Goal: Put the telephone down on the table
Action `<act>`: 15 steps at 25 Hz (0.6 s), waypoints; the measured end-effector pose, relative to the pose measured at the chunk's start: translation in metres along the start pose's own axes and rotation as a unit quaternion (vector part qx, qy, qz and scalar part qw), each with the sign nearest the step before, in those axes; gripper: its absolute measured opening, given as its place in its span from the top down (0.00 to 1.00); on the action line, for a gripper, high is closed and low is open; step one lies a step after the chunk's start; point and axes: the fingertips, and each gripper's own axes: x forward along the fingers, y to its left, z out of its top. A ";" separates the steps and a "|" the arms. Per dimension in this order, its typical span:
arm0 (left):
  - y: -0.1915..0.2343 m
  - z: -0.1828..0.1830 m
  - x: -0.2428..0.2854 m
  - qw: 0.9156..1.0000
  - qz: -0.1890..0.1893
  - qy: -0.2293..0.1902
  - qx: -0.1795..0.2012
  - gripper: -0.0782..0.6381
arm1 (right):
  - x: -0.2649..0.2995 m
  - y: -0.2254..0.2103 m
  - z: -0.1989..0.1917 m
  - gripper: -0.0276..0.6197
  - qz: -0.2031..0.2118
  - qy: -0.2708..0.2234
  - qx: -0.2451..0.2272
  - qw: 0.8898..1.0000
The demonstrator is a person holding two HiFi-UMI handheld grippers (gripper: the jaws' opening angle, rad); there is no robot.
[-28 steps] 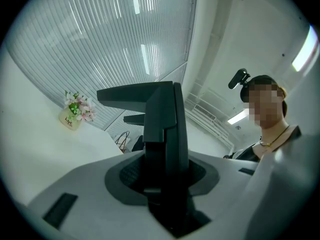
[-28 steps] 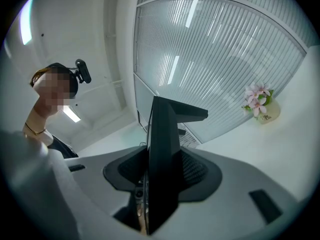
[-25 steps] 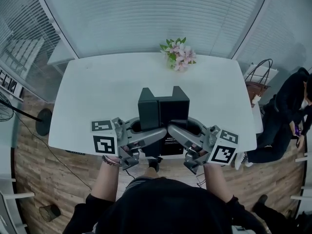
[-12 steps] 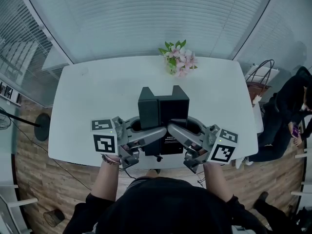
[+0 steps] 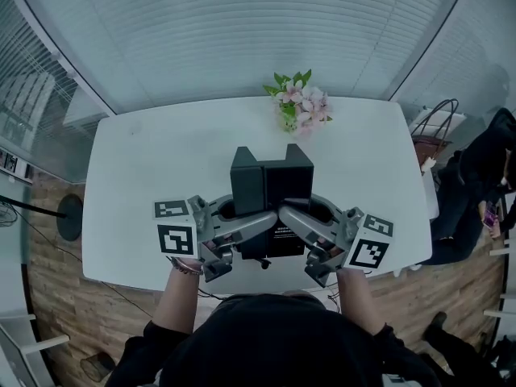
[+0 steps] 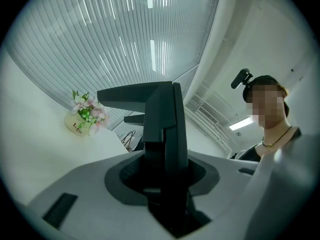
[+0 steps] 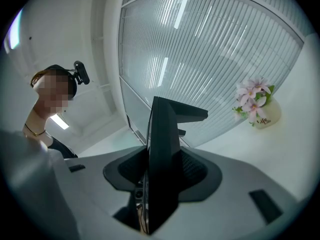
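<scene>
telephone (image 5: 271,185): black, boxy, upright, notch in top edge; over the near-middle of the table (image 5: 153,168), well short of the far edge; base touching the table top or not, cannot tell
left gripper (image 5: 264,218): grey fingers clamped on telephone's lower left side, held partly apart by its width; black body fills the gap in left gripper view
right gripper (image 5: 290,216): mirrored on the lower right side; fingers closed on a narrow black edge of the telephone in right gripper view, nothing else between them
gripper pose: both angled inward, tips nearly meeting at the telephone's near face
marker cubes: one at each gripper's outer end, left (image 5: 175,230), right (image 5: 371,245), just inside the table's near edge
forearms: bare, left (image 5: 173,305), right (image 5: 360,305), coming out of black sleeves behind the cubes
flowers (image 5: 301,103): pink and white with green leaves, in a small pot at the table's far edge, right of centre, well apart from the telephone
blinds (image 5: 258,31): pale slats across the wall behind the table
floor (image 5: 56,297): wood planks, showing left and right of the table
bag (image 5: 431,131): looped dark handles, just beside the table's right end
person (image 5: 476,176): dark clothes, right of the table, near the bag; posture not readable
</scene>
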 end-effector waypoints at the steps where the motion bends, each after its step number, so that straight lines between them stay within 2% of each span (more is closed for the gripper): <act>1: 0.002 0.000 0.000 1.000 0.000 0.002 -0.002 0.64 | 0.001 -0.002 0.000 0.66 -0.001 -0.001 0.001 1.000; 7: 0.013 -0.003 0.006 1.000 -0.003 0.016 -0.011 0.64 | -0.003 -0.014 -0.002 0.66 -0.012 -0.013 0.013 1.000; 15: 0.017 0.002 0.016 1.000 0.013 0.005 -0.013 0.64 | -0.006 -0.022 0.008 0.66 0.002 0.003 0.022 1.000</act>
